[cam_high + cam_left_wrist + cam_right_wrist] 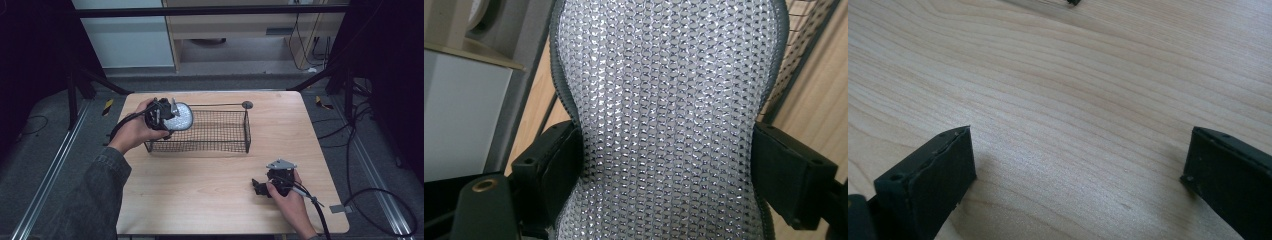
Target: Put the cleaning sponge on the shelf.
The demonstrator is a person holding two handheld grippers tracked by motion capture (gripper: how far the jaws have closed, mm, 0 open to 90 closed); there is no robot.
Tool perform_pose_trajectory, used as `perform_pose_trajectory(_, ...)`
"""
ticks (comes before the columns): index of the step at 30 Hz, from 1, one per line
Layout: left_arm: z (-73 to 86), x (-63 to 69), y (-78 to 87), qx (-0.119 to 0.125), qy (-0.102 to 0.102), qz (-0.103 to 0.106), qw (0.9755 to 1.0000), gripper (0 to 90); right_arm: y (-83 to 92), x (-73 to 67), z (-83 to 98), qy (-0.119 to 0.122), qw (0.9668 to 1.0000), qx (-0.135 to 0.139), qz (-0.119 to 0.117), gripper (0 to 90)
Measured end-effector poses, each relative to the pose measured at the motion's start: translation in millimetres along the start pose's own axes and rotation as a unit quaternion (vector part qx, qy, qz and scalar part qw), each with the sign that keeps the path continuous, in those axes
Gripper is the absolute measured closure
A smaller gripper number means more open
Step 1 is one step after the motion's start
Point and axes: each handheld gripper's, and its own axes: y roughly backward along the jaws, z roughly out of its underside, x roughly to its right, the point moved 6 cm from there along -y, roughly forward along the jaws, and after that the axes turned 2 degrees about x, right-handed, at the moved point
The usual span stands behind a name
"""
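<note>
Where legible, no writing on gripper-clamped mesh pad (664, 125).

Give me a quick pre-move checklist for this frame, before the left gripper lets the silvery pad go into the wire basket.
1. Left gripper clamped on the silvery pad: ok, a jaw presses each side.
2. Pad over the wire basket: ok, at its left end.
3. Basket interior free: ok where visible; under the pad, cannot tell.
4. Right gripper out of the way: ok, near the table's front right.
5. Right gripper free: ok, open over bare wood.
</note>
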Motion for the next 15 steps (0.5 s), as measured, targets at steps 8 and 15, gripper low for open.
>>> perform_pose_trajectory(8, -4.5, -1.1, -1.2, 0.0, -0.012, 0.003, 0.9999, 16.9, 0.0, 0.0, -0.1, 0.0, 1.0, 0.0, 0.0, 0.4)
perform_pose_trajectory(15, -2.7, -3.9, -9.8, -0.004, -0.013, 0.003, 0.9999, 16.8, -0.1, 0.0, -0.1, 0.0, 1.0, 0.0, 0.0, 0.4)
